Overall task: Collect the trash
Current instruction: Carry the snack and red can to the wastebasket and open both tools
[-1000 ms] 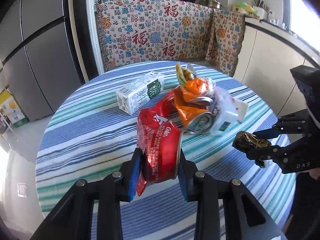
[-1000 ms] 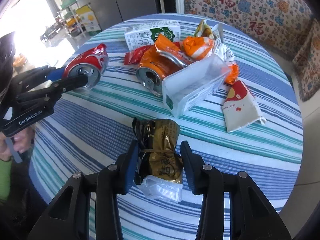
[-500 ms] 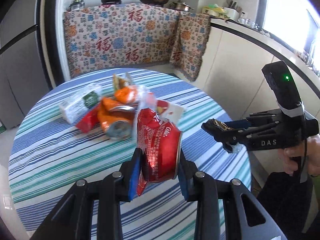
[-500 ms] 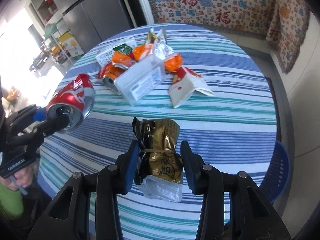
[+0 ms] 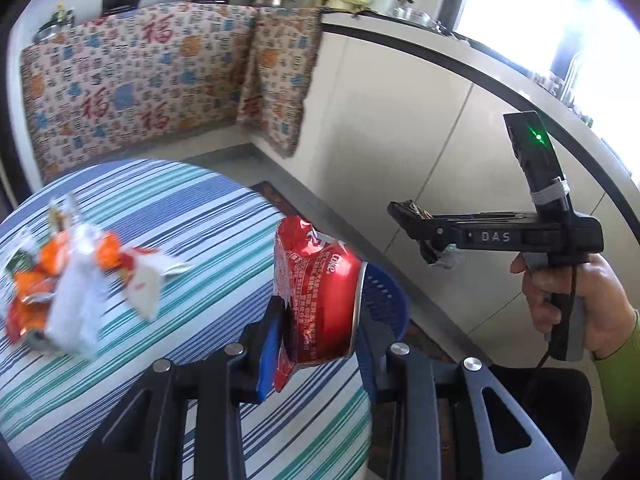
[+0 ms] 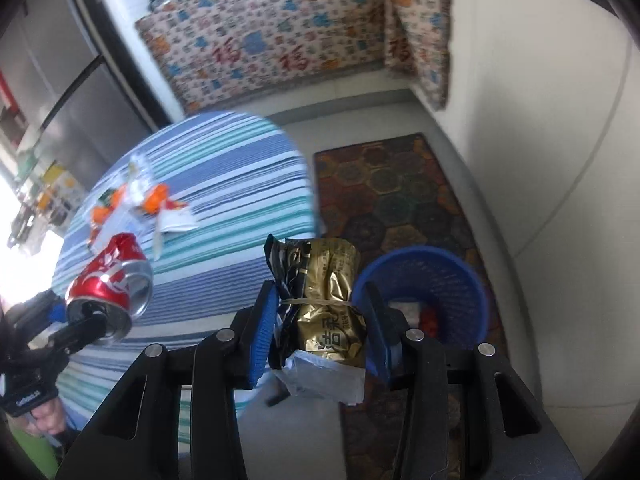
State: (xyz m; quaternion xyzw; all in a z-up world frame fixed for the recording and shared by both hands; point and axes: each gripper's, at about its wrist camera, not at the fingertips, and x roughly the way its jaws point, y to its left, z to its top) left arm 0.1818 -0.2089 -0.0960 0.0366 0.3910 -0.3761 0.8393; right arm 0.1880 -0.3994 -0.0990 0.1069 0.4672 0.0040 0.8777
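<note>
My left gripper [image 5: 318, 320] is shut on a crushed red cola can [image 5: 320, 300], held above the right edge of the striped round table [image 5: 180, 208]. The can also shows in the right wrist view [image 6: 108, 284]. My right gripper [image 6: 320, 324] is shut on a gold and black wrapper [image 6: 324, 304] tied with a rubber band, held off the table, left of and above a blue mesh trash basket [image 6: 448, 280]. The basket rim shows behind the can in the left wrist view [image 5: 390, 300]. A pile of trash [image 5: 76, 280] lies on the table.
A patterned rug [image 6: 400, 200] lies on the floor under the basket. White cabinets [image 5: 400, 140] run along the right. A patterned cloth [image 5: 132, 80] hangs at the back, with pots above it. A grey fridge [image 6: 60, 80] stands at the left.
Both grippers swung right, away from the table's middle toward its right edge. The blue basket came into view. The trash pile now sits far to the left. Both keep their loads.
</note>
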